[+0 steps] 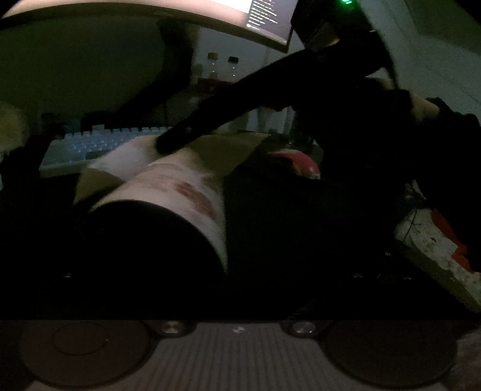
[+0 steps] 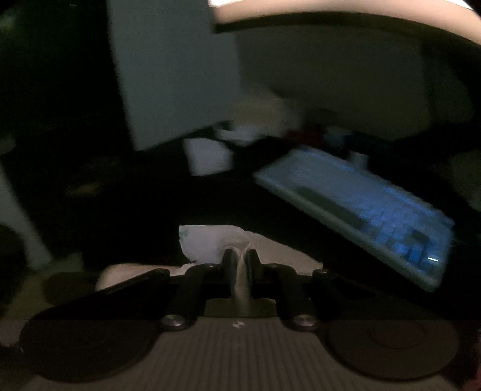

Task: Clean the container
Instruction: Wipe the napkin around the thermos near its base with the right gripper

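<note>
In the left wrist view a white cylindrical container (image 1: 180, 192) with a reddish label lies across the front, its dark end facing the camera. My left gripper seems shut on it, but its fingers are lost in the dark. My right gripper (image 1: 168, 144) reaches in from the upper right and its tip touches the container's far end. In the right wrist view the right gripper (image 2: 240, 258) is shut on a white tissue (image 2: 210, 240), which bunches out ahead of the fingers.
A backlit keyboard (image 1: 99, 144) lies behind the container and also shows in the right wrist view (image 2: 360, 210). A monitor (image 1: 210, 15) hangs above. Two bottles (image 1: 222, 66) stand at the back. A red object (image 1: 300, 162) and a white block (image 1: 436, 246) sit right.
</note>
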Demonstrator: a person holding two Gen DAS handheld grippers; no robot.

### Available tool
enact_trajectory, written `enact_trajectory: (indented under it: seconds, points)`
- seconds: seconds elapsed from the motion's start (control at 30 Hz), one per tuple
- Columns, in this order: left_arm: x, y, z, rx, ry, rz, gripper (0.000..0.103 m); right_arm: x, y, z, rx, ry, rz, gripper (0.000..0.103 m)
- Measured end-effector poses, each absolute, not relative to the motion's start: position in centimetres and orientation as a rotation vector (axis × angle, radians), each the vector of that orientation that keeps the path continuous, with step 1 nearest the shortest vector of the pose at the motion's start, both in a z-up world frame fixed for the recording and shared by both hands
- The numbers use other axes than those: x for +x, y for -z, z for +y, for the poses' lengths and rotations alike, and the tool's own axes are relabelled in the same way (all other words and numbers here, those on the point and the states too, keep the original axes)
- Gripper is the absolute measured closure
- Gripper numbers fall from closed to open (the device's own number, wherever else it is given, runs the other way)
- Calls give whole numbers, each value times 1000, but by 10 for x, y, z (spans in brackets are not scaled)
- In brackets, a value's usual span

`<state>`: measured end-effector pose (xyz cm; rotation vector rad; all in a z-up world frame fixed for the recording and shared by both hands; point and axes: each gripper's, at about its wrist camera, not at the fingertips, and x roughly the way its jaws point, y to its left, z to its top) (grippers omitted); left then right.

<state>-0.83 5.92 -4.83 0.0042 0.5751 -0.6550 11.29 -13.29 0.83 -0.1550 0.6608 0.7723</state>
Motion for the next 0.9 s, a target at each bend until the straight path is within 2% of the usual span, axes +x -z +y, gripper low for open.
enact_trajectory:
  seconds: [0.27,0.5,0.9]
  points:
    - [-49,52,40,27,713,580,0,64,-17,-126,-162,-998,664,92]
    - [-69,51,34,72,721,580,0,90,-18,-163,-169,-804,689,92]
    - [-54,55,9,83,728,573,0,64,-17,-152,-129,-964,642,92]
